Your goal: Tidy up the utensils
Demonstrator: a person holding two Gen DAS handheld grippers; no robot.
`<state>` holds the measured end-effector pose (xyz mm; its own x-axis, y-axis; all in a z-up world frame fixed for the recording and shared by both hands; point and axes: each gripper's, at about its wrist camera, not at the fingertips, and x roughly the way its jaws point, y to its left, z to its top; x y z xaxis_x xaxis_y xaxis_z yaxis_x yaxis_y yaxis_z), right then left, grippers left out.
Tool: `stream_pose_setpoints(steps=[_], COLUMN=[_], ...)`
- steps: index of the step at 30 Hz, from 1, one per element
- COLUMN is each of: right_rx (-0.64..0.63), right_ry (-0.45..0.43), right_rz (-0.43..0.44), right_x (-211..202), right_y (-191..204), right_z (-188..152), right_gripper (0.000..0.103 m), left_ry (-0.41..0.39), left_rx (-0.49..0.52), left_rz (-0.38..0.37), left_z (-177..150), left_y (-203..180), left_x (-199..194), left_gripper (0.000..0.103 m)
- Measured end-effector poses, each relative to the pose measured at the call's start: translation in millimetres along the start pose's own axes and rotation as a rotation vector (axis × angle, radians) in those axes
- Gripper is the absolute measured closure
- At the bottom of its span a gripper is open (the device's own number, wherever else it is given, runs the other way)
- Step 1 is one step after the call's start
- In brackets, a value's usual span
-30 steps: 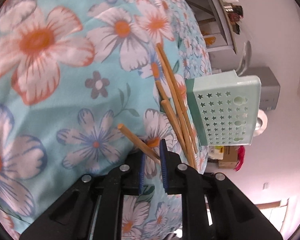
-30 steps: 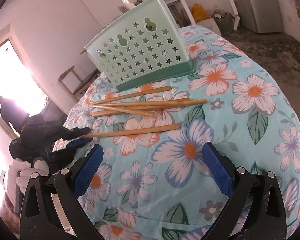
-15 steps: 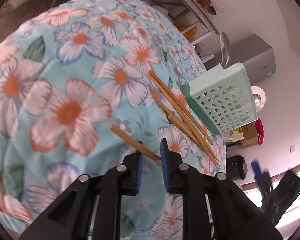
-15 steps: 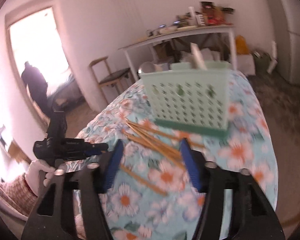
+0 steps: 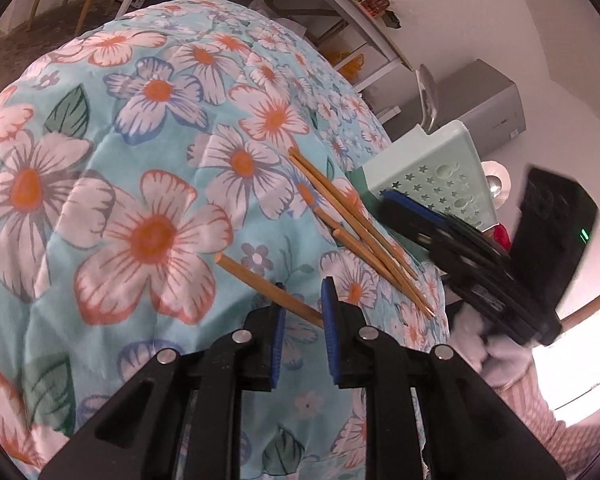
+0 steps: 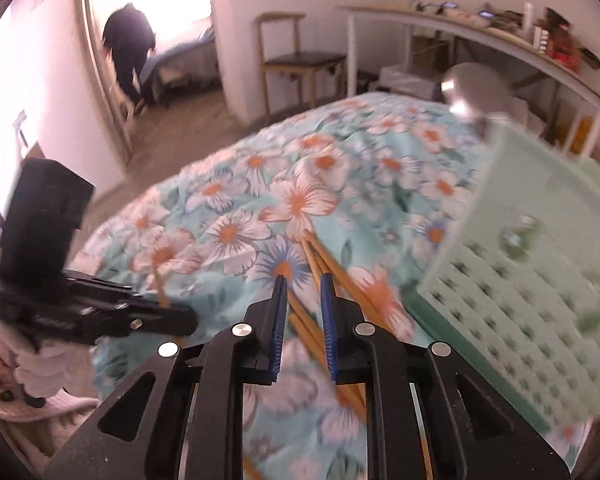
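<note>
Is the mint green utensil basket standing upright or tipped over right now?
Upright. The mint green utensil basket rests on its darker base on the floral cloth, and a metal utensil sticks up out of its open top.

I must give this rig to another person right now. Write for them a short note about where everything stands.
Left tool: shut on one chopstick, lifted clear of the floral cloth.
Right tool: jaws closing over the chopstick pile; nothing visibly gripped yet.
Pile lies on the cloth beside the green basket, which already holds a metal spoon.
Done: one chopstick picked up.
Left: all chopsticks into the basket.
</note>
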<state>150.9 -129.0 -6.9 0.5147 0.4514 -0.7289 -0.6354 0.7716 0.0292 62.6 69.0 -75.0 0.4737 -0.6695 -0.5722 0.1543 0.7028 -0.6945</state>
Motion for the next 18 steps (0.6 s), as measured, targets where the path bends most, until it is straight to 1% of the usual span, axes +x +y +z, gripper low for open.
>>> stream_pose_setpoints(steps=[3, 7, 9, 11, 18], right_rx=[-0.047, -0.081, -0.095, -0.105, -0.088], right_ry=[0.044, 0.089, 0.098, 0.098, 0.058], right_rz=[-0.02, -0.039, -0.043, -0.057, -0.07], right_x=[21.9, 41.3, 47.5, 49.9, 32.1], right_y=[4.4, 4.4, 6.5, 9.0, 5.7], right_z=[6.6, 8.6, 8.7, 8.8, 13.0], right_gripper=[0.088, 0.088, 0.091, 0.096, 0.099], left_ry=[-0.005, -0.007, -0.007, -0.008, -0.017], left_rx=[0.009, 0.021, 0.022, 0.021, 0.021], left_rz=[-0.013, -0.03, -0.035, -0.038, -0.032], left_z=[-1.6, -3.5, -3.6, -2.7, -3.4], left_y=[2.7, 7.6, 8.4, 9.3, 7.4], left_x=[1.1, -1.2, -1.4, -0.9, -0.7], left_gripper=[0.086, 0.086, 0.086, 0.086, 0.086])
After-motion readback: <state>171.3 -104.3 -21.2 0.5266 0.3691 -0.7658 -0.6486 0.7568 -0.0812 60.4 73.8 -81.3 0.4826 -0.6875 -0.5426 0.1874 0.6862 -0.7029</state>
